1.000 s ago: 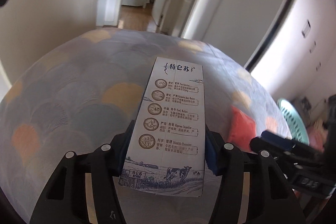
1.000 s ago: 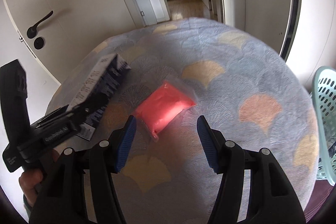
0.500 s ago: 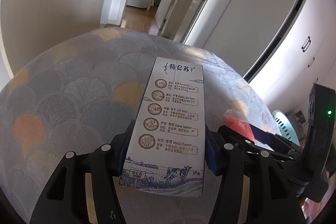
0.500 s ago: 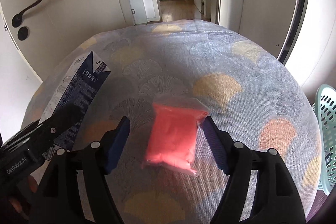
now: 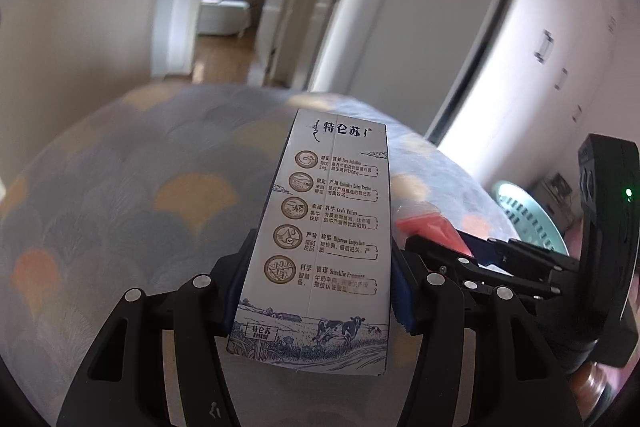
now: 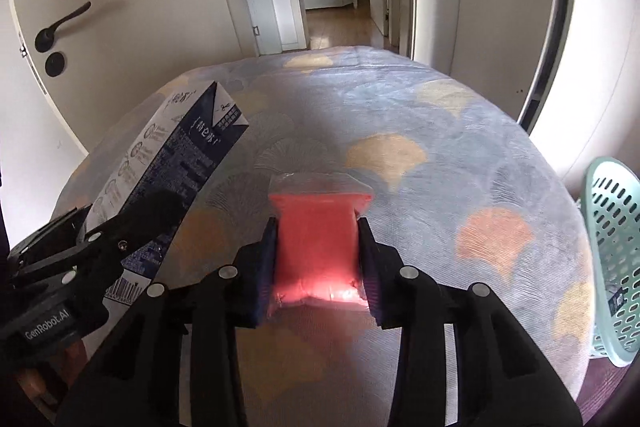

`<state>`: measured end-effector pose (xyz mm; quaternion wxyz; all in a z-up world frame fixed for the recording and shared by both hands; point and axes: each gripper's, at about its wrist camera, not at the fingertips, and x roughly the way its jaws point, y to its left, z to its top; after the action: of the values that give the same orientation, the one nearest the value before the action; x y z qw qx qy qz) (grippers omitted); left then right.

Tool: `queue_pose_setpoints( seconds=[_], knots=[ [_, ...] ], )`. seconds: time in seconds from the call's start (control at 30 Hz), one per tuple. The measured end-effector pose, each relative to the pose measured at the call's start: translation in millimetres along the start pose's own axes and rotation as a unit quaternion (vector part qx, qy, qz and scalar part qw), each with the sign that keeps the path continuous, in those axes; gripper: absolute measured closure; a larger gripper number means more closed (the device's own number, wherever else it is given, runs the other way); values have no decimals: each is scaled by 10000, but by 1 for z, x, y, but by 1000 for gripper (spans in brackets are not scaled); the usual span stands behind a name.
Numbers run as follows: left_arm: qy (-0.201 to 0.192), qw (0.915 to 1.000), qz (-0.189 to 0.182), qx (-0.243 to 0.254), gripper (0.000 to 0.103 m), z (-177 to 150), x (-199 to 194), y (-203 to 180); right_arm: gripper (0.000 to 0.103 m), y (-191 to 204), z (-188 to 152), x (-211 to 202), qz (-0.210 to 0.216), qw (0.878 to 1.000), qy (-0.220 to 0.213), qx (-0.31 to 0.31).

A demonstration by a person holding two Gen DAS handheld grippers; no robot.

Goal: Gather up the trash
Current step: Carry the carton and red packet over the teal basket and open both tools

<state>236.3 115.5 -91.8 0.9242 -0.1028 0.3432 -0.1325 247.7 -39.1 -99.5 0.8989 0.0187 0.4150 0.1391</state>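
My left gripper is shut on a tall white and blue milk carton and holds it above the round table. The carton also shows at the left of the right wrist view. My right gripper is shut on a pink plastic packet, its blue pads pressing both sides, just above the tablecloth. The packet shows in the left wrist view behind the carton, with the right gripper around it.
A round table with a blue-grey fan-patterned cloth fills both views. A mint green perforated basket stands at the table's right edge, also in the left wrist view. A white door with a black handle is at left.
My right gripper moved forward over the pink packet and closed on it. My left gripper kept hold of the carton and swung slightly.
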Motion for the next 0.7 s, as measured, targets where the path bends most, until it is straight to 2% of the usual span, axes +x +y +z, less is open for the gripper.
queue_pose_setpoints(
  seconds=[0.23, 0.43, 0.57, 0.7],
  knots=[
    [-97, 9990, -272, 329, 48, 7, -12, -50, 68, -71, -11, -55, -391, 9975, -418, 408],
    [-275, 9949, -561, 787, 48, 16, -15, -120, 68, -128, -11, -113, -913, 9882, -947, 790],
    [-274, 9911, -797, 1033, 48, 23, -3, -169, 68, -170, -10, -139, -1201, 9795, -1134, 1153],
    [-178, 9873, -921, 1285, 48, 26, 19, -209, 68, -214, -16, -148, -1411, 9705, -1122, 1598]
  ],
)
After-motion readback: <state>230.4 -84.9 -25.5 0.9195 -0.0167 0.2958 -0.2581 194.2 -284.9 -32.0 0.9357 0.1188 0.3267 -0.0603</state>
